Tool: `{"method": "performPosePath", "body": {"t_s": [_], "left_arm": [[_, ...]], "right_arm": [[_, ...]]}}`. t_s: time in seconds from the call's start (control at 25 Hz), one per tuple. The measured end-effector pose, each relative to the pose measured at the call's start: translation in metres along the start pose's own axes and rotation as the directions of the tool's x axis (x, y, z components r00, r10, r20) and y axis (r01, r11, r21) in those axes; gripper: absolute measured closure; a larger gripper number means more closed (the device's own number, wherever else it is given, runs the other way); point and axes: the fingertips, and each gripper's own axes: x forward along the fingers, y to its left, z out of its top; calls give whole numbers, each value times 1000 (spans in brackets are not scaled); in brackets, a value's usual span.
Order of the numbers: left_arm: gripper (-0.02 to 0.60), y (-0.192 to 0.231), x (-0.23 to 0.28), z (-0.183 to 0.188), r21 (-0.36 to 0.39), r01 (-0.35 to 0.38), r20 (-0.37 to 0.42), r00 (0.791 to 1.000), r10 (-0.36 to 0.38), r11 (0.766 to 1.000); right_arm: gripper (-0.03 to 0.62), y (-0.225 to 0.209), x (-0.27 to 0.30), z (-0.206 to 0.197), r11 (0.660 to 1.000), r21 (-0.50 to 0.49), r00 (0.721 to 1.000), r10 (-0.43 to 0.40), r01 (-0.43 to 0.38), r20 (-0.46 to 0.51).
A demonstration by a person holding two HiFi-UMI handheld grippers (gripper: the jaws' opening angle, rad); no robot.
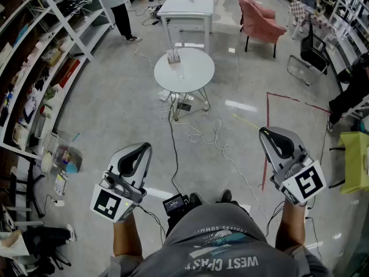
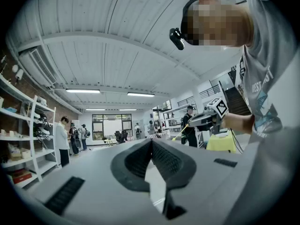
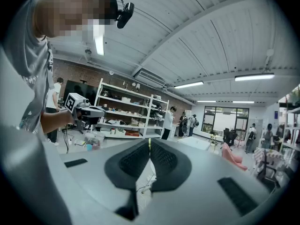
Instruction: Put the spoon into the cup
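A round white table (image 1: pixel 196 77) stands a few steps ahead on the grey floor. On its far side sits a small cup-like object (image 1: pixel 173 56), with a small clear item (image 1: pixel 181 74) beside it; a spoon is too small to make out. My left gripper (image 1: pixel 145 146) is held low by my body, jaws shut and empty. My right gripper (image 1: pixel 263 131) is also low, shut and empty. Both point up and forward, far from the table. The pads meet in the left gripper view (image 2: pixel 151 142) and the right gripper view (image 3: pixel 149 145).
White shelving (image 1: pixel 40 51) lines the left wall, with clutter at its foot. Cables (image 1: pixel 202 134) trail across the floor from the round table toward me. A square white table (image 1: pixel 187 7), a pink armchair (image 1: pixel 259 19) and a standing person (image 1: pixel 118 7) are beyond. Red floor tape (image 1: pixel 267 137) runs on the right.
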Motion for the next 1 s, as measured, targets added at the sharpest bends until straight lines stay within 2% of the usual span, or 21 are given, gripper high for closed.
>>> {"method": "performPosePath", "body": {"t_s": [0.36, 1.0], "left_arm": [[577, -1, 6, 5, -6, 12, 4, 1000, -12, 1000], [577, 11, 8, -8, -36, 53, 17, 998, -53, 998]], "right_arm": [[588, -1, 2, 3, 1000, 7, 1000, 4, -4, -7], [588, 12, 22, 2, 1000, 7, 1000, -4, 4, -26]]}}
